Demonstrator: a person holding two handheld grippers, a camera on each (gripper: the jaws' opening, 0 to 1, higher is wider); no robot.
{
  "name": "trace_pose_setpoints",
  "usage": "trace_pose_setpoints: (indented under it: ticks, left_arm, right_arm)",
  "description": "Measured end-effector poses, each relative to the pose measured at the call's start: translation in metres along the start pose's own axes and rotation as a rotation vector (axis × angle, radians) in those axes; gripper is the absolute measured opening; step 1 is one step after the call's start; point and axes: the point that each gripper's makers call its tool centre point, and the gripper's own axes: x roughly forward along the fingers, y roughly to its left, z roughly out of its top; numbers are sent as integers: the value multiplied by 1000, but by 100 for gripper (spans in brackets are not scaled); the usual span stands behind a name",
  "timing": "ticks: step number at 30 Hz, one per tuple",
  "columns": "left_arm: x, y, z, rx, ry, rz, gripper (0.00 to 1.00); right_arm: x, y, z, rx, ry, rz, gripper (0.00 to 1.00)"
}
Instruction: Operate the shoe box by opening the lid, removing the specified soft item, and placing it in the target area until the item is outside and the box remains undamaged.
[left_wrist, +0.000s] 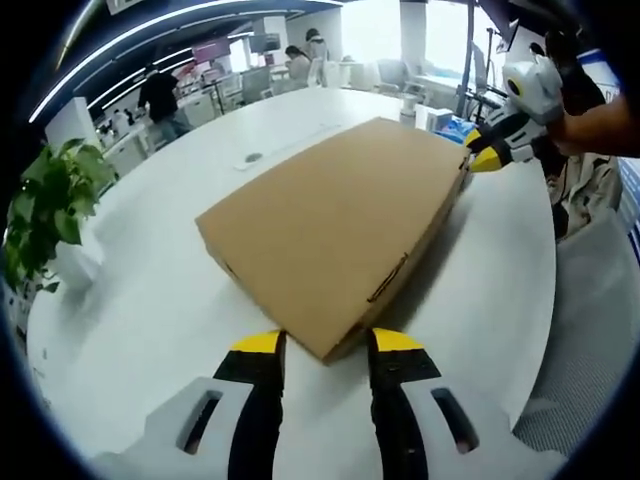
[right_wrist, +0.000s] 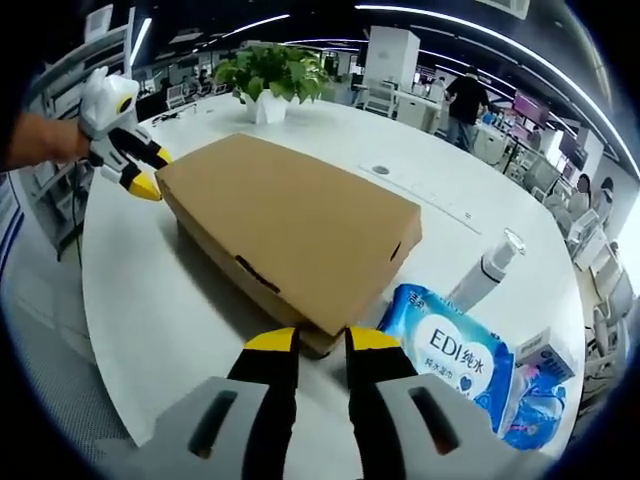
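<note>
On the white counter (left_wrist: 150, 300): a closed brown shoe box (left_wrist: 335, 230) lies flat, lid down all round, with a gripper at each of two opposite corners.
Plant: a leafy green plant (left_wrist: 45, 205) in a white pot stands at the left edge of the left gripper view; in the right gripper view it sits at the far side of the counter, beyond the box.
Left gripper (left_wrist: 325, 345): its yellow-tipped fingers stand apart on either side of the near corner of the box, close to it; whether they touch the cardboard I cannot tell.
Box flap: a dark slot marks the side wall of the lid, to the right of that corner.
Right gripper (right_wrist: 321, 340): its fingers stand apart too, flanking the opposite corner of the box in the same way.
Wipes: a blue pack of wipes (right_wrist: 450, 355) lies just beside the box, right of the right gripper.
Bottle: a white pump bottle (right_wrist: 485, 270) stands behind the wipes.
Small carton: a blue and white carton (right_wrist: 545, 360) lies at the far right.
Soft item: not visible with the lid closed.
</note>
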Motion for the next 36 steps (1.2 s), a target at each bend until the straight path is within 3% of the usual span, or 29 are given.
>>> trace_pose_setpoints:
  ticks: [8,15,22,27,32,36]
  left_arm:
    - [-4,-2,-1,-11,-3,1,32]
    - [-23,-8,-10,-39,-6,16,36]
    - [-55,-24,-18,-68,-56,31,43]
    - [-78,-46,-25,-91,-110,29,48]
    - [-93,-61,-35,-152,-162,31,61]
    - [-105,-67,-42,-161,-178,37,67]
  right_arm:
    - [-2,3,-6,-10,22,-4,16]
    - [-28,-6,-14,48,3,-57,20]
    - [-69,-13,-33,179,-42,-178,44]
    - [-102,-3,-50,226,-77,-250,60]
    - [-136,5,-64,255,-127,-333,70]
    - [-153,16,-77,286,-124,-357,74]
